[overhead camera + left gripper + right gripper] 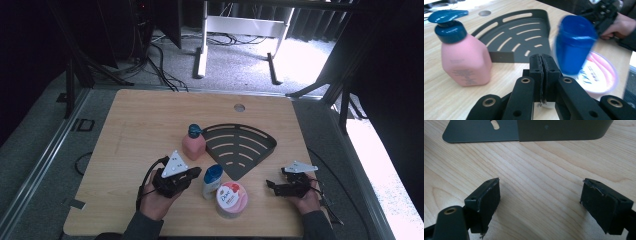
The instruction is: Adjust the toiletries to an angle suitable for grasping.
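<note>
Left gripper (194, 172): I see its jaws pressed flat together with nothing between them (the left gripper view shows the two pads meeting face to face). I hold it low over the near part of the wooden table (140, 125).
Blue-capped bottle (212, 181): it stands just beyond the left gripper's closed tips, a little to their right, close but not clamped. In the left gripper view it (574, 45) is blurred, so I cannot tell whether the tips touch it.
Pink pump bottle (193, 142): upright, ahead of the left gripper and to its left in the left gripper view (464, 53), apart from the tips.
Round Dove tub (231, 199): lying on the table just past the blue-capped bottle, on the far side from my left gripper, touching or nearly touching that bottle's base.
Black corner shelf (240, 146): flat on the table, ahead of both grippers and between them; the pink pump bottle stands at its left edge.
Right gripper (272, 186): jaws wide apart, nothing between them, only bare wood (the right gripper view shows it (539, 205) plainly). The shelf's edge (564, 130) lies ahead of it, well clear of the pads.
</note>
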### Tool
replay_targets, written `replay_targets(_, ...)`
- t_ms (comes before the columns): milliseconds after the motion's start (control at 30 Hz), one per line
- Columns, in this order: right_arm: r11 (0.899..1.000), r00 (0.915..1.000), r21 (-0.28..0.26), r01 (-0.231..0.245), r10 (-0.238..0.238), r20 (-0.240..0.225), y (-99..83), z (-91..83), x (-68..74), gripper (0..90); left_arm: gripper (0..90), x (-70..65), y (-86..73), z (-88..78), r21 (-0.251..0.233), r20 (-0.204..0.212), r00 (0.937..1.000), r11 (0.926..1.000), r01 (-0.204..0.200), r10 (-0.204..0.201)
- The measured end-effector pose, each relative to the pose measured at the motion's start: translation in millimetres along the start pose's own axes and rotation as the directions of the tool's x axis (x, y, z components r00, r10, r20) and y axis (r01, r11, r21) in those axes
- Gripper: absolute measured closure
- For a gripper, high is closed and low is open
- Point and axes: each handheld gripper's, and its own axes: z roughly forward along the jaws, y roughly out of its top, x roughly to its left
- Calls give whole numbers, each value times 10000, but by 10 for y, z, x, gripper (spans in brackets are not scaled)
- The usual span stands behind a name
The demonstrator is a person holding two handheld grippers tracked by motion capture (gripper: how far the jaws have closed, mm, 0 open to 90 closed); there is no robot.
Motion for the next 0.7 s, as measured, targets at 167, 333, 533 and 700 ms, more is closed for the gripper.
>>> replay_targets(167,10000,10000,1,1,-1,-1,0,0,0,157,894,-129,-78,-34,119,217,9997,9999,-108,105)
replay_targets(333,10000,10000,0,-1,1,0,0,0,0,157,895,-285,-91,1,279,429,9975,9980,-576,563)
replay_targets(533,10000,10000,0,1,-1,0,0,0,0,157,894,-388,-126,190,420,870,9922,9947,-935,896)
replay_targets(700,10000,10000,1,-3,3,1,0,0,0,157,895,-452,-219,355,620,821,9908,9917,-1127,1075)
